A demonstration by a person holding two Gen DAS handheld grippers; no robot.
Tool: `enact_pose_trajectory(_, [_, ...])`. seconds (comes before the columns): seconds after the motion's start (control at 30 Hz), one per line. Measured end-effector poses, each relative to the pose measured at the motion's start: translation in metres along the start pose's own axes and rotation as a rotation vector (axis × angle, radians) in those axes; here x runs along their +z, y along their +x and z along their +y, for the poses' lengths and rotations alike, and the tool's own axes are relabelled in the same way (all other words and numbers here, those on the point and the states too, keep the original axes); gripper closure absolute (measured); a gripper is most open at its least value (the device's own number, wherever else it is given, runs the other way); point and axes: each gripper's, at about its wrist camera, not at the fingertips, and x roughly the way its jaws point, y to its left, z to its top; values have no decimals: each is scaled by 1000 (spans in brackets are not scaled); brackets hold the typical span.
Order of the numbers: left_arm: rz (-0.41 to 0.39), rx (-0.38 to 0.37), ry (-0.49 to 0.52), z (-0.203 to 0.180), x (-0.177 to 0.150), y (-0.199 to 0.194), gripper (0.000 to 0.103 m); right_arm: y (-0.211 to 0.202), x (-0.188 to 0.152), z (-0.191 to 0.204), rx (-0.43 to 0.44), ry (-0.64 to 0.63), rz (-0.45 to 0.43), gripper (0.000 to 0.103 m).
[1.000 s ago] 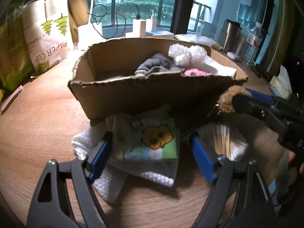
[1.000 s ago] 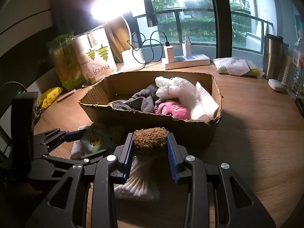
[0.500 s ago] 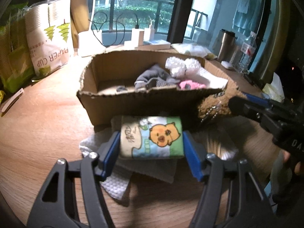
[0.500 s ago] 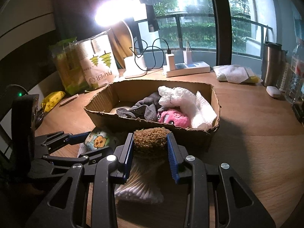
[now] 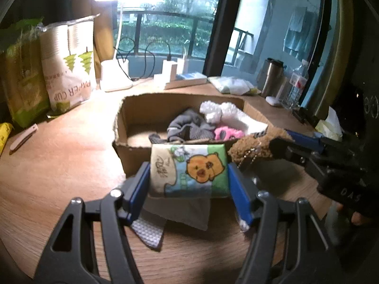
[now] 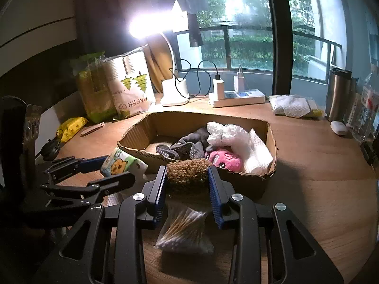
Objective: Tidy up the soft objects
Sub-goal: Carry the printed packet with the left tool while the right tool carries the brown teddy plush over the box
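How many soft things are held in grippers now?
2: the tissue pack in the left gripper, the brown plush in the right gripper.

Rough corrugated cardboard box, wood-grain table, glossy tissue pack

The tissue pack hides the cardboard box's front wall, seemingly.

Along the window — paper-cup bag, white power strip, steel tumbler — wooden table.
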Motion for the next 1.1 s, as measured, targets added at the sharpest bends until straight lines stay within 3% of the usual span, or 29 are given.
enact_pose_trajectory(0.63, [-84,22,-5,16,33,-13,38,-6,28,3,1,-16,-51,68])
enact_pose_trajectory(1.1, [-28,59,-17,33,43,26,38,20,41,-7,14,-2,-40,67])
